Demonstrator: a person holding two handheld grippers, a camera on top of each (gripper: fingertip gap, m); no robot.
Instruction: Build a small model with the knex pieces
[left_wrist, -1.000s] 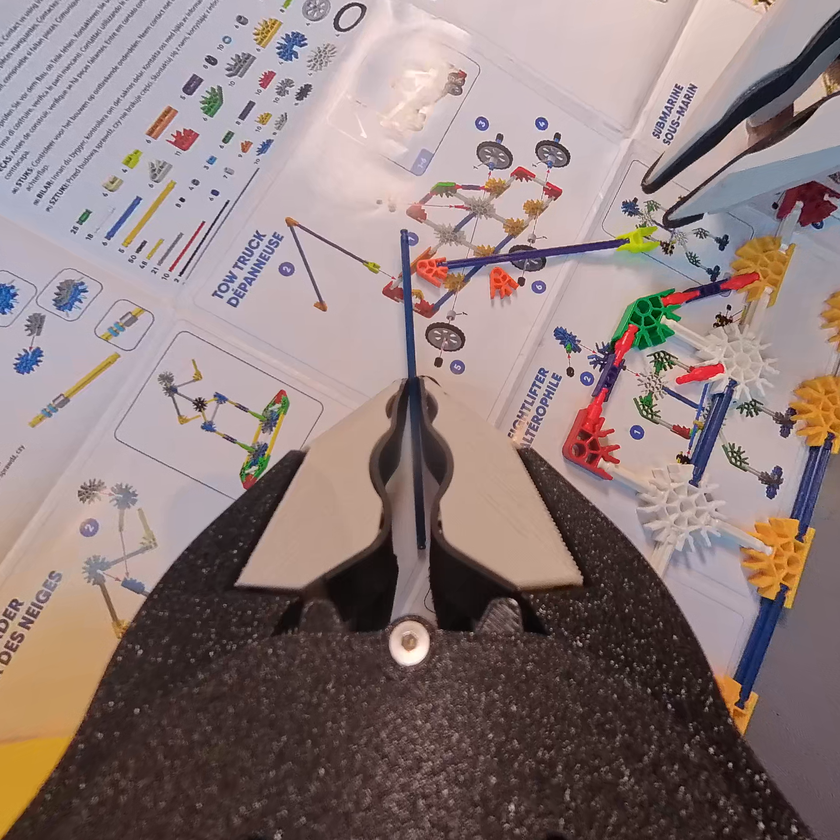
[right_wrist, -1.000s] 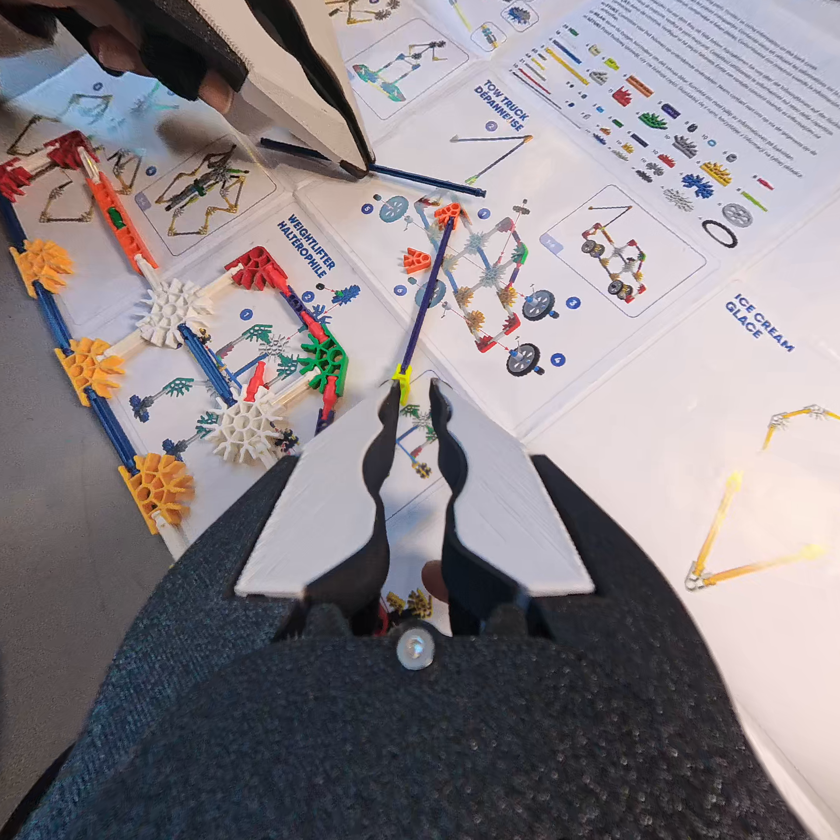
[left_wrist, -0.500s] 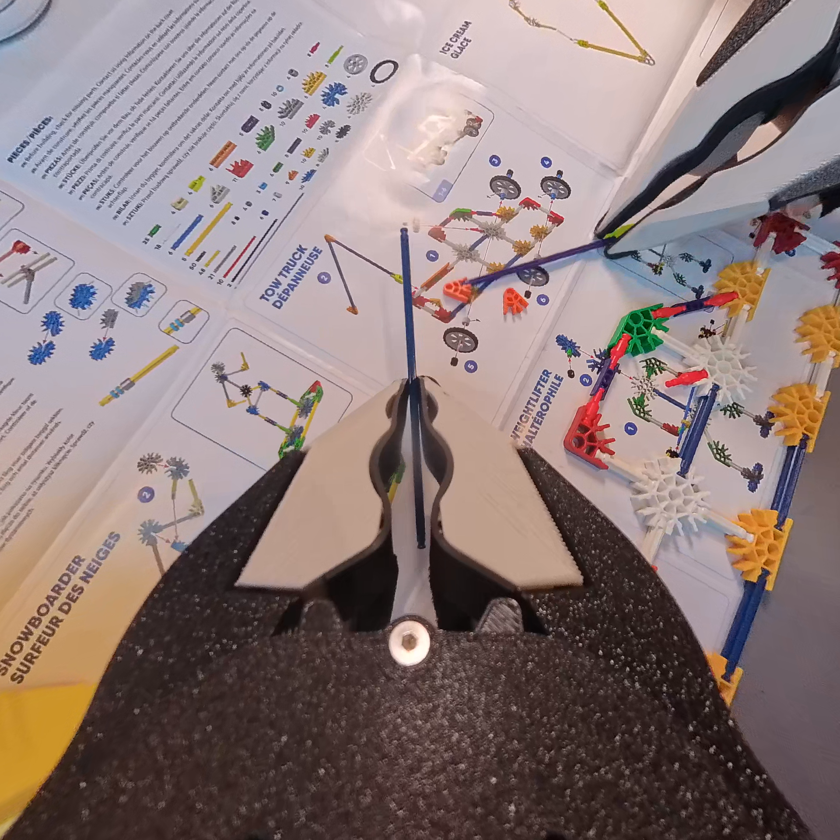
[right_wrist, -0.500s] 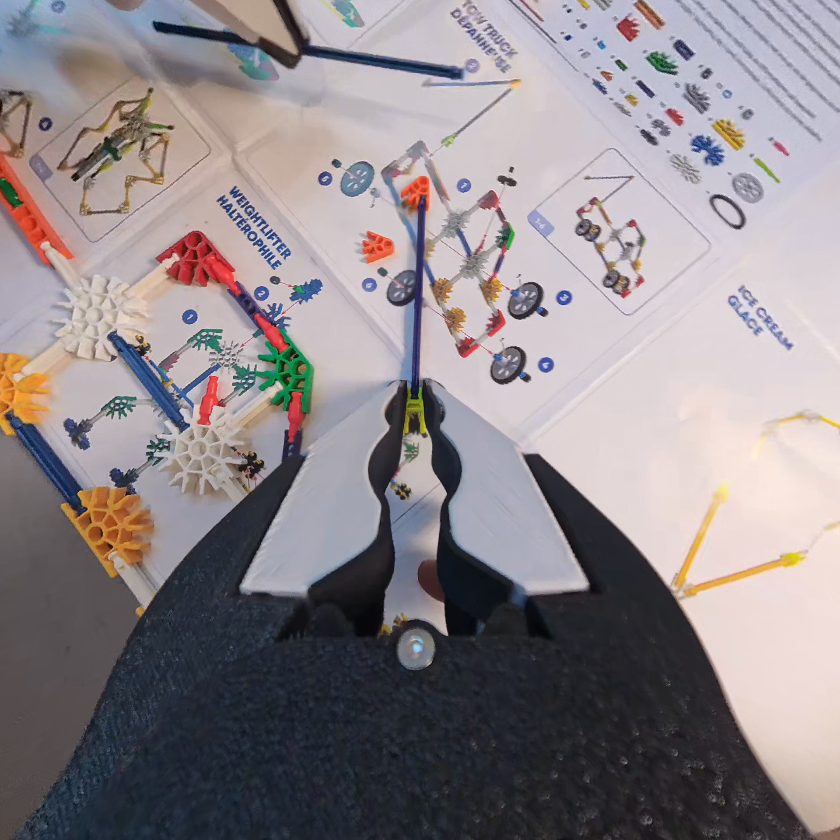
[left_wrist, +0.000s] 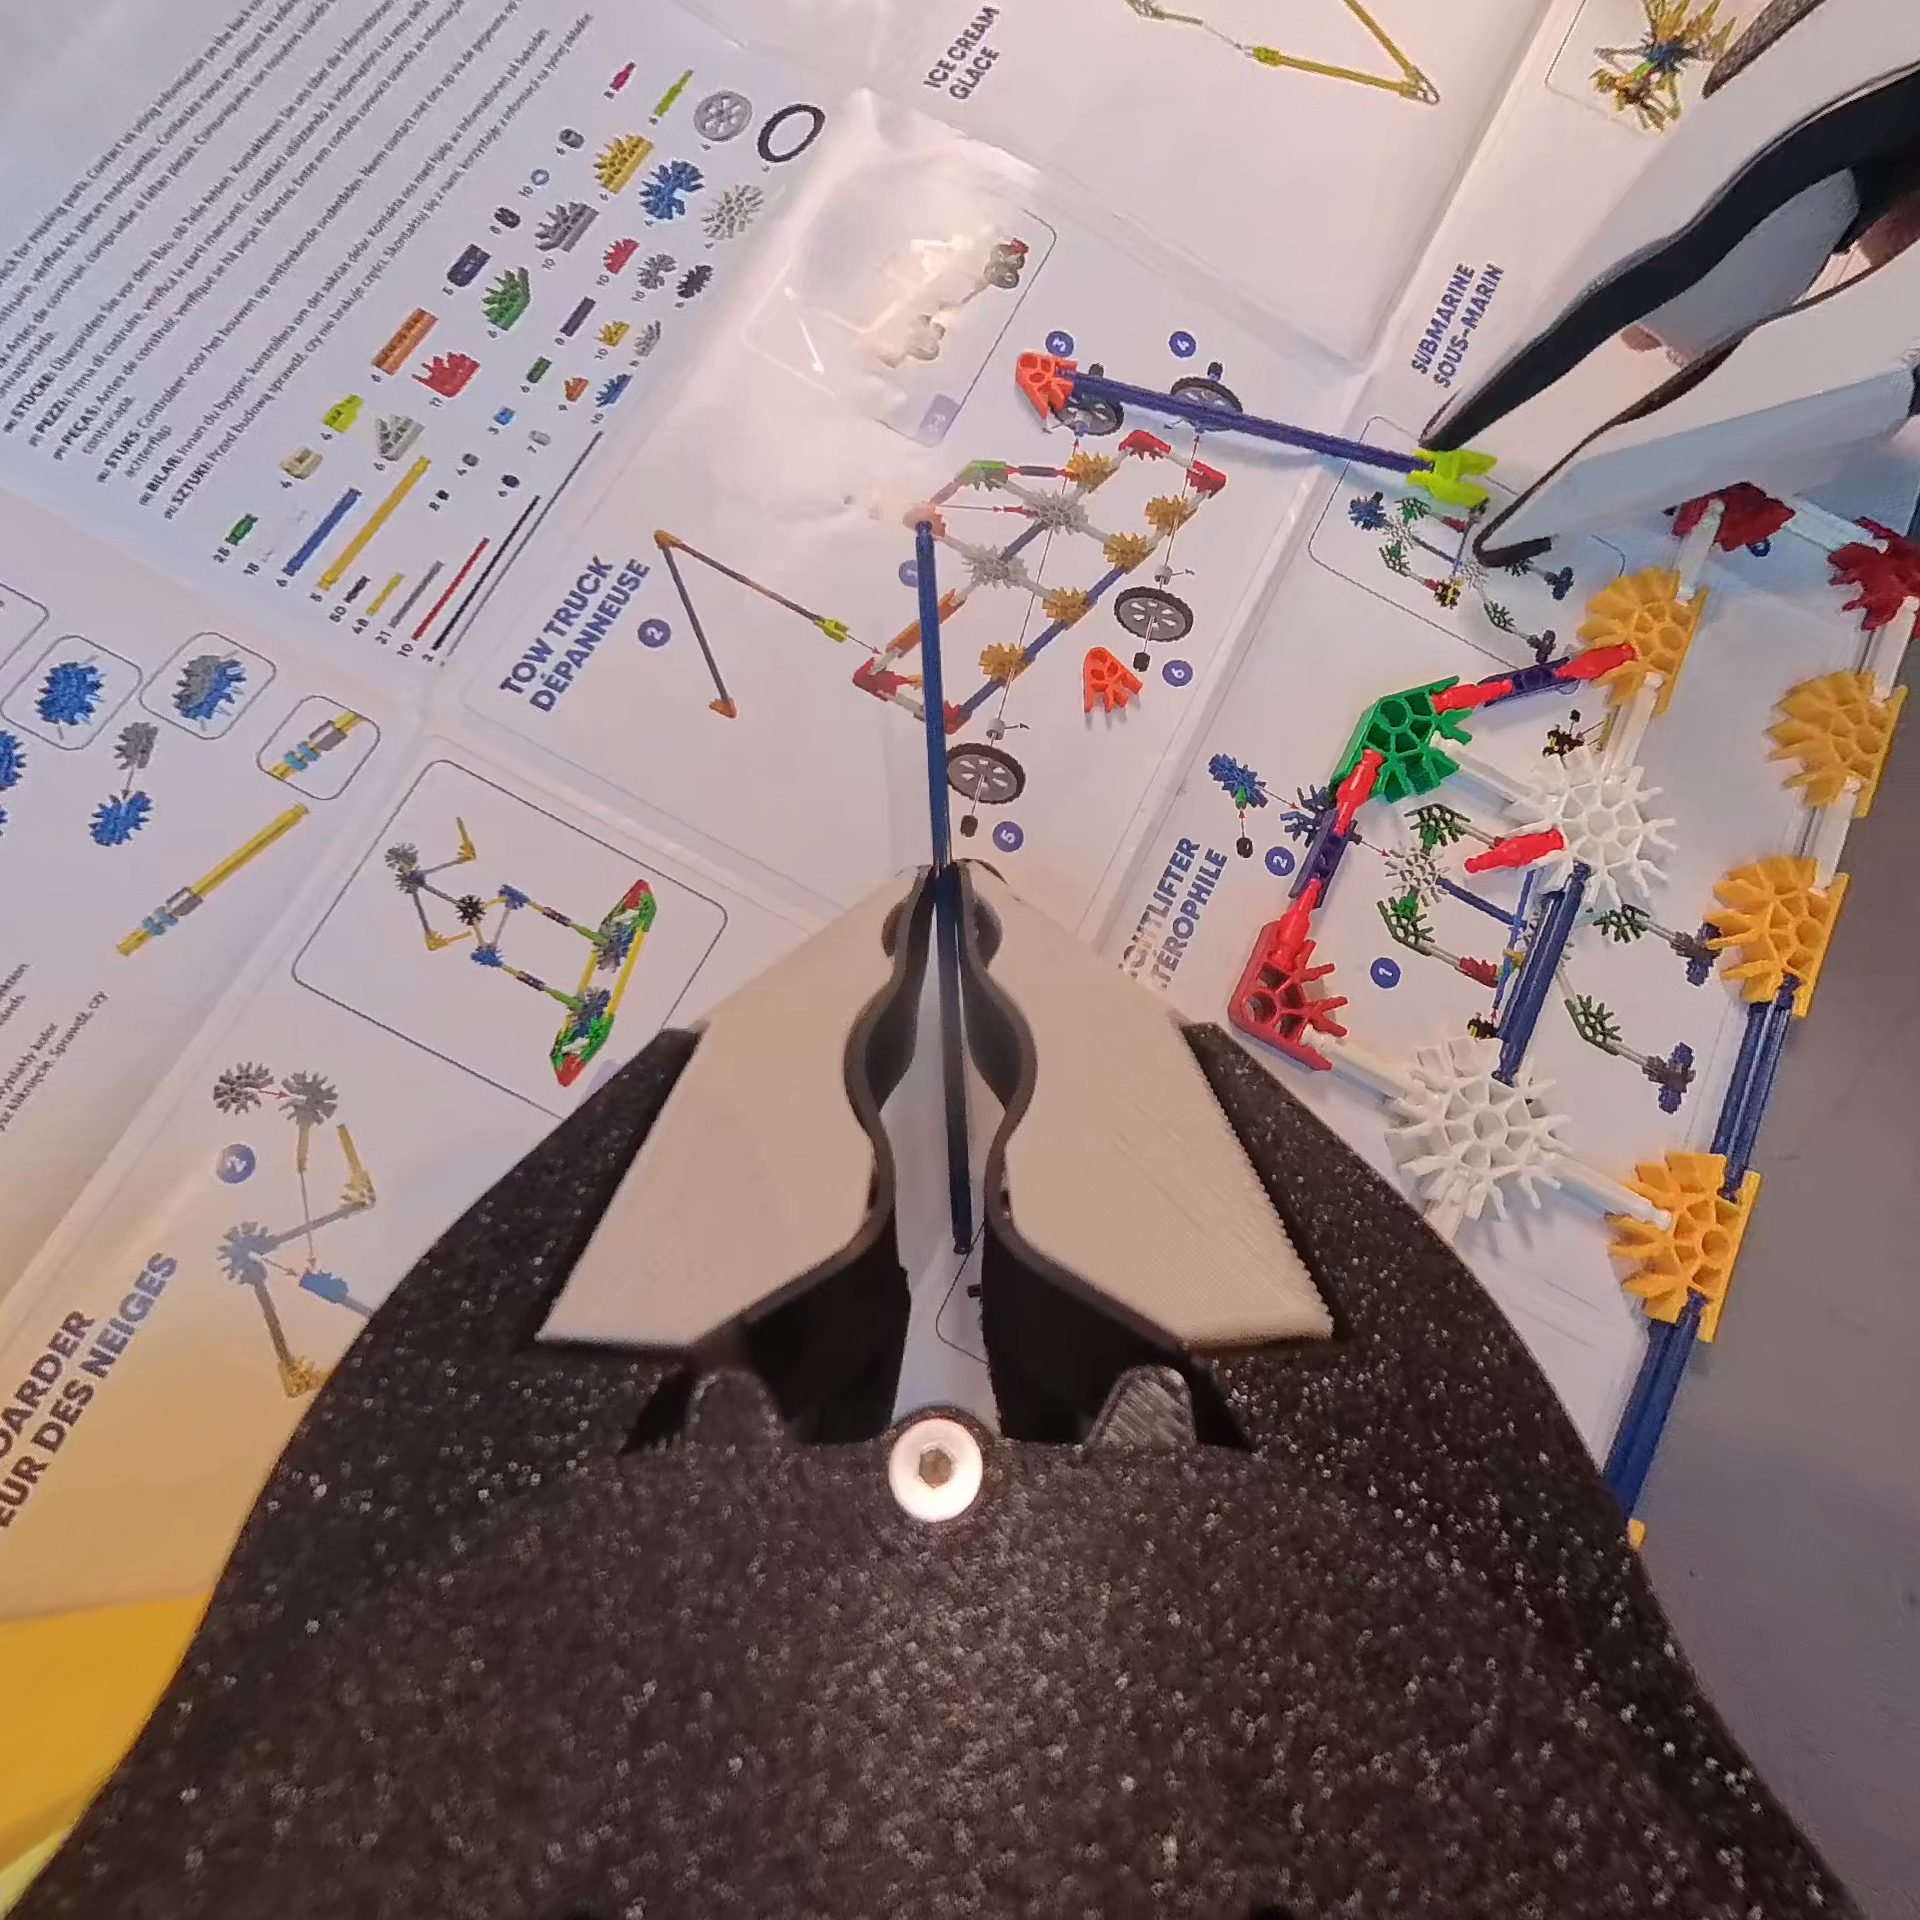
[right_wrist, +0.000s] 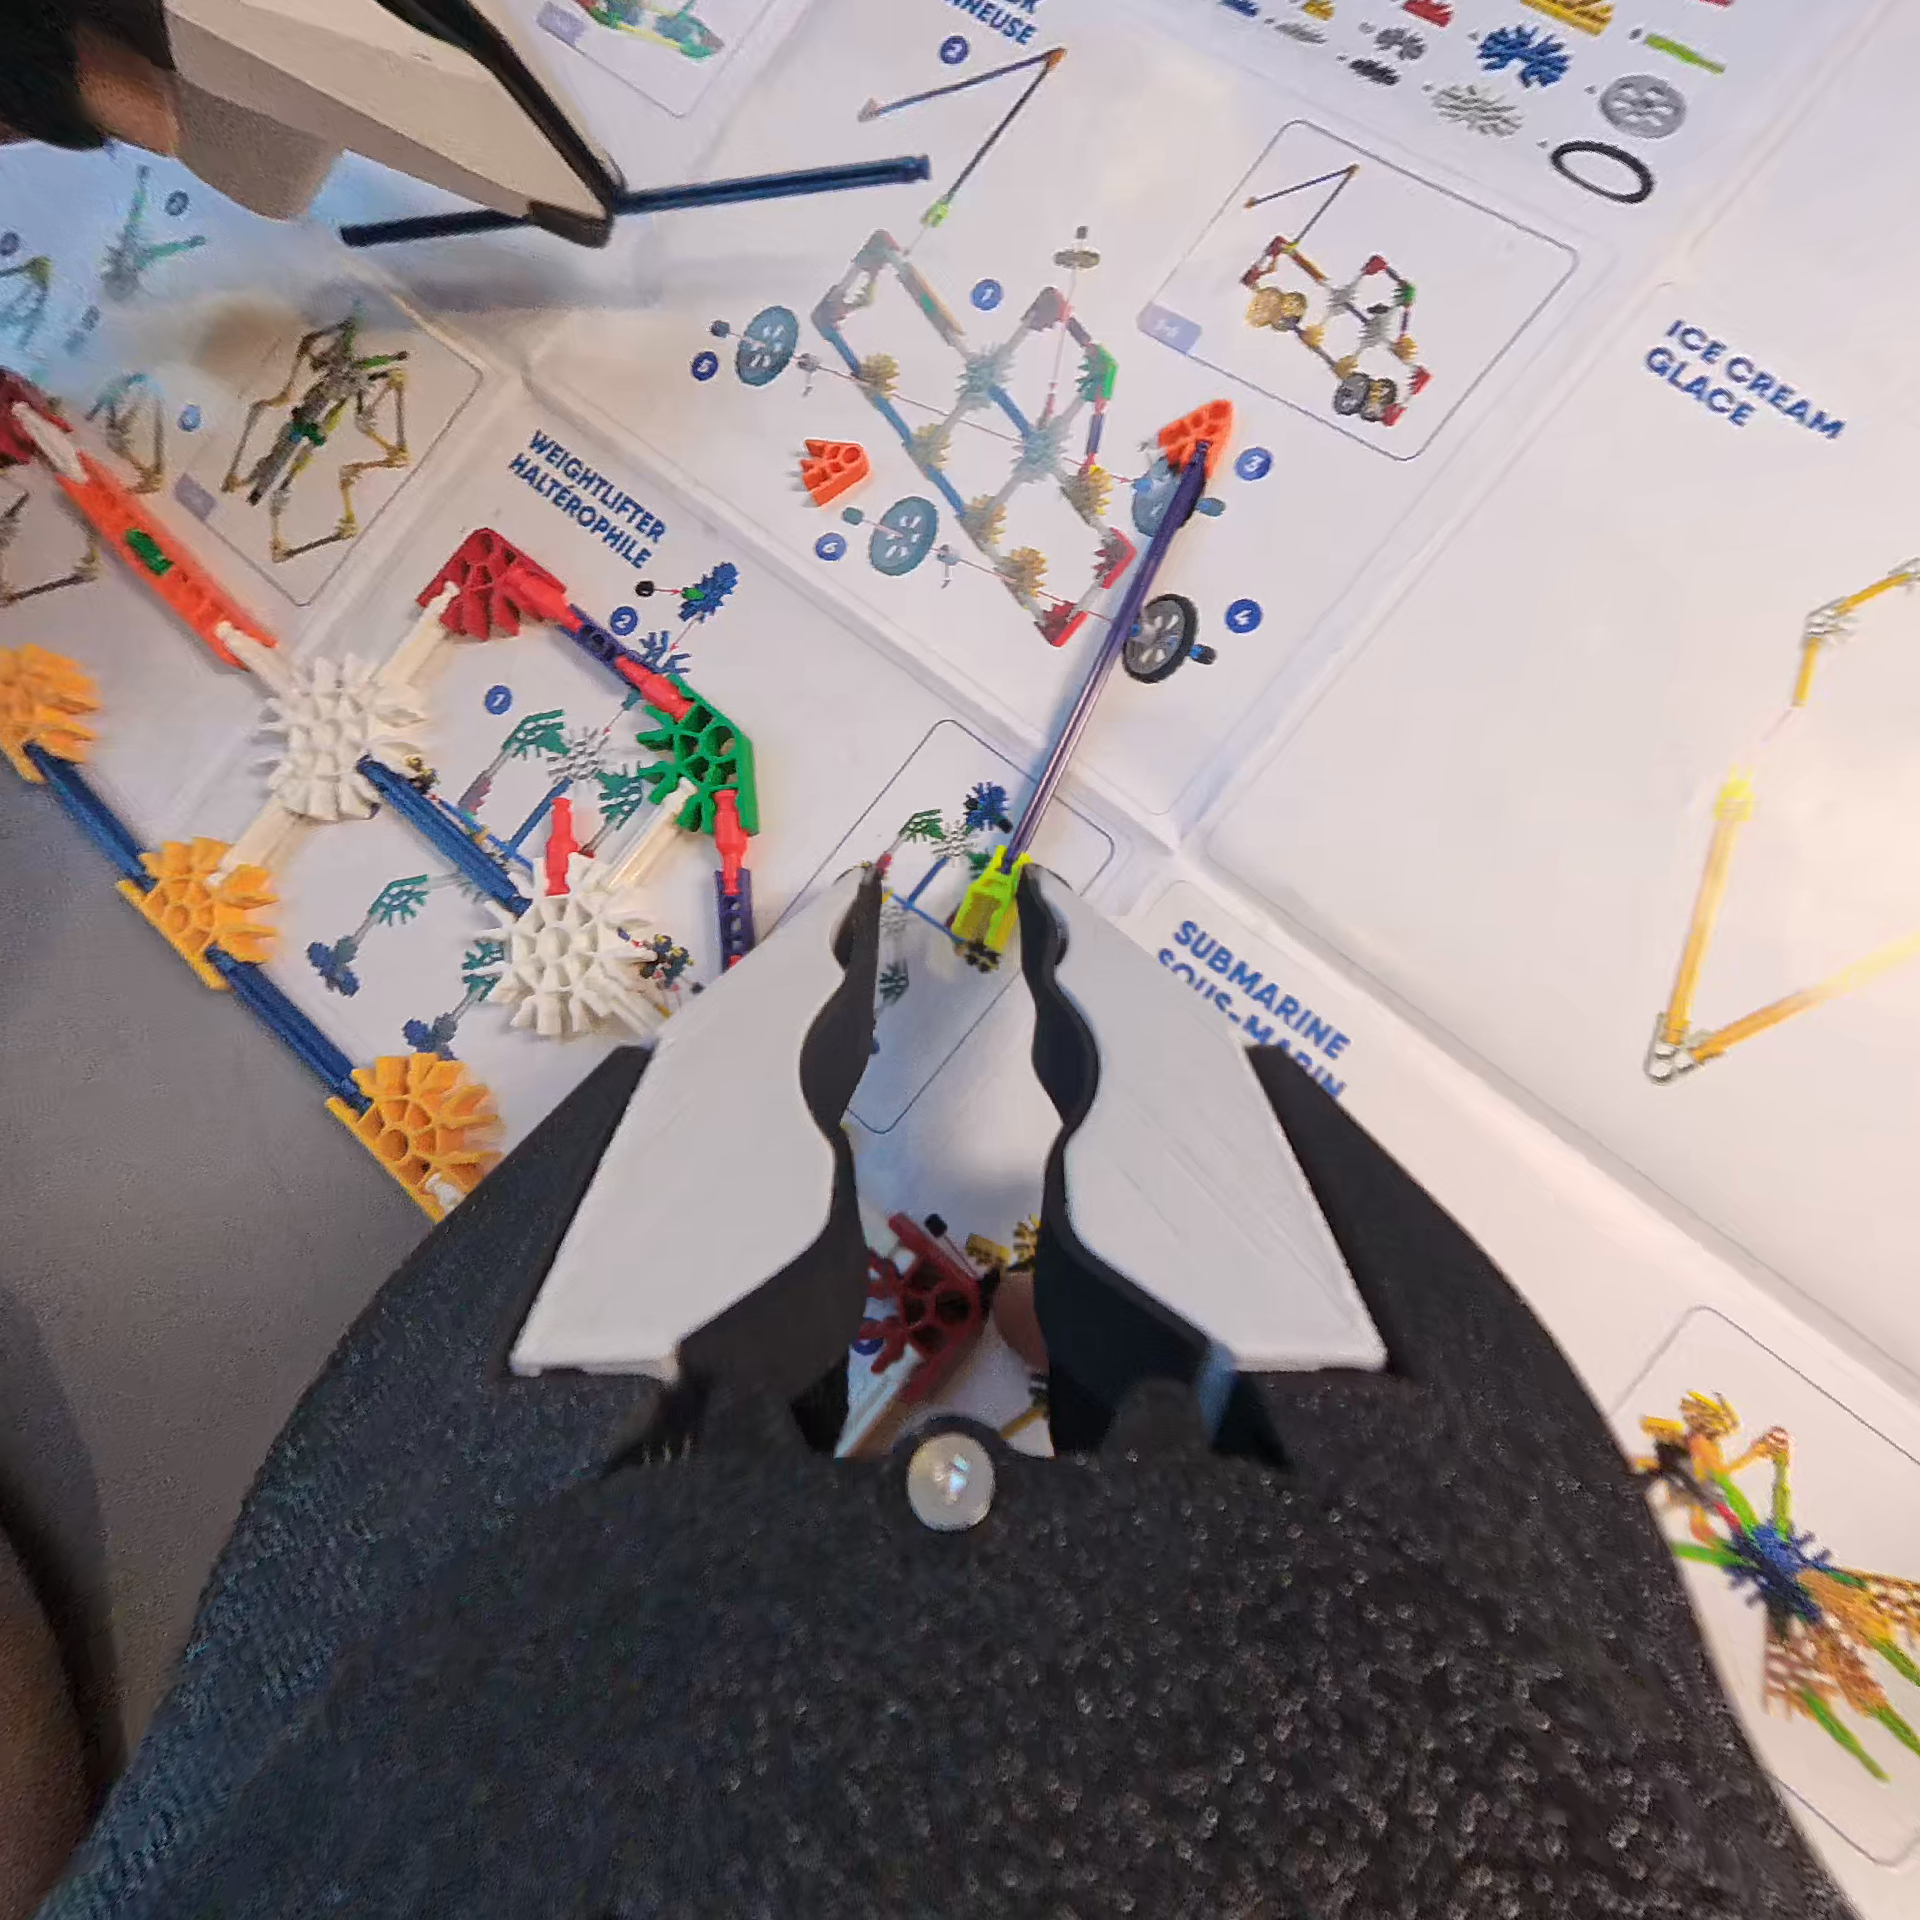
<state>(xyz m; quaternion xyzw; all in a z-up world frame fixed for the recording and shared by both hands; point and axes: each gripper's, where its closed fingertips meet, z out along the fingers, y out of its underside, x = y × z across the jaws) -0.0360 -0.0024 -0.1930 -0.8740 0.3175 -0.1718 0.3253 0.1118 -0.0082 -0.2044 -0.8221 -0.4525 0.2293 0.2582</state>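
My left gripper (left_wrist: 940, 878) is shut on a thin dark blue rod (left_wrist: 932, 665) that sticks straight out ahead over the instruction sheet (left_wrist: 727, 260). In the right wrist view the left gripper (right_wrist: 582, 213) and its blue rod (right_wrist: 769, 182) show at the top left. My right gripper (right_wrist: 945, 883) is open. A yellow-green clip (right_wrist: 987, 904) lies against its right finger. The clip sits on a purple rod (right_wrist: 1112, 644) ending in an orange connector (right_wrist: 1195, 431). The left wrist view shows the right gripper (left_wrist: 1470, 499), clip (left_wrist: 1449, 473) and purple rod (left_wrist: 1236, 421) at the upper right.
A flat built frame of white (left_wrist: 1475, 1127), yellow (left_wrist: 1771, 925), green (left_wrist: 1403, 743) and red (left_wrist: 1283, 997) connectors with blue rods lies at the sheet's edge. A loose orange connector (left_wrist: 1110, 681) lies on the sheet. Grey tabletop (right_wrist: 156, 1039) borders the frame. My right fingertips sit around 15 cm from my left ones. It is some 7 cm from my left tips to the loose orange connector (left_wrist: 1110, 681). Look for it in the right wrist view (right_wrist: 830, 475) too.
The right gripper shut on the yellow-green clip, swung the purple rod and orange connector across the sheet, and has now opened. The left gripper keeps its grip on the blue rod.
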